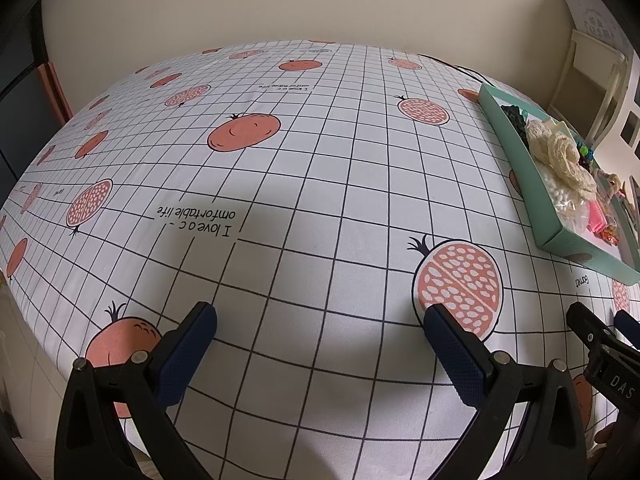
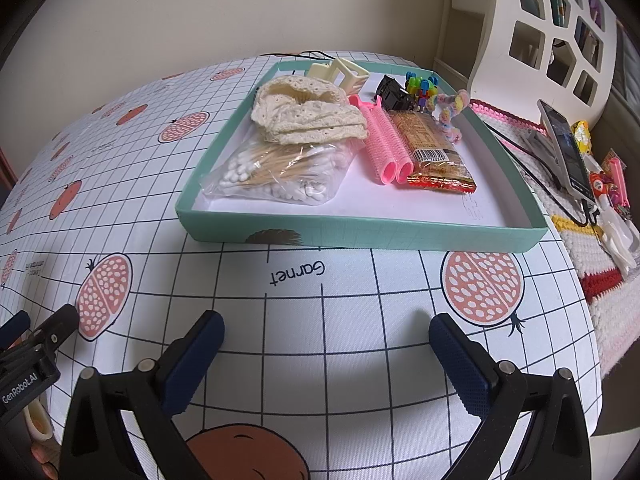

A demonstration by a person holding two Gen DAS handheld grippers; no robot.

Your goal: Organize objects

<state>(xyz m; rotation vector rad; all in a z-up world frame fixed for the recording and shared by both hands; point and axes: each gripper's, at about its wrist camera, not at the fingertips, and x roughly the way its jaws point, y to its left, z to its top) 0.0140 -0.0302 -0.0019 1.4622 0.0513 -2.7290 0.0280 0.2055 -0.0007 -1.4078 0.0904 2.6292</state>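
A shallow teal box (image 2: 360, 234) lies on the table ahead of my right gripper (image 2: 326, 330), which hangs open and empty over the cloth. Inside the box are a cream lace band (image 2: 308, 114), a bag of cotton swabs (image 2: 276, 172), two pink hair rollers (image 2: 384, 140), a snack packet (image 2: 432, 152), a black clip (image 2: 394, 94), coloured small clips (image 2: 420, 86), a pastel scrunchie (image 2: 450, 114) and a cream claw clip (image 2: 344, 70). In the left wrist view the teal box (image 1: 520, 168) sits far right. My left gripper (image 1: 320, 316) is open over bare cloth.
The table wears a white grid cloth with pomegranate prints (image 1: 280, 184). Right of the box a phone on a stand (image 2: 568, 152) and small toys (image 2: 612, 192) rest on a knitted mat (image 2: 592, 256). A white shelf (image 2: 552, 32) stands behind. A black cable (image 2: 304, 55) runs along the far edge.
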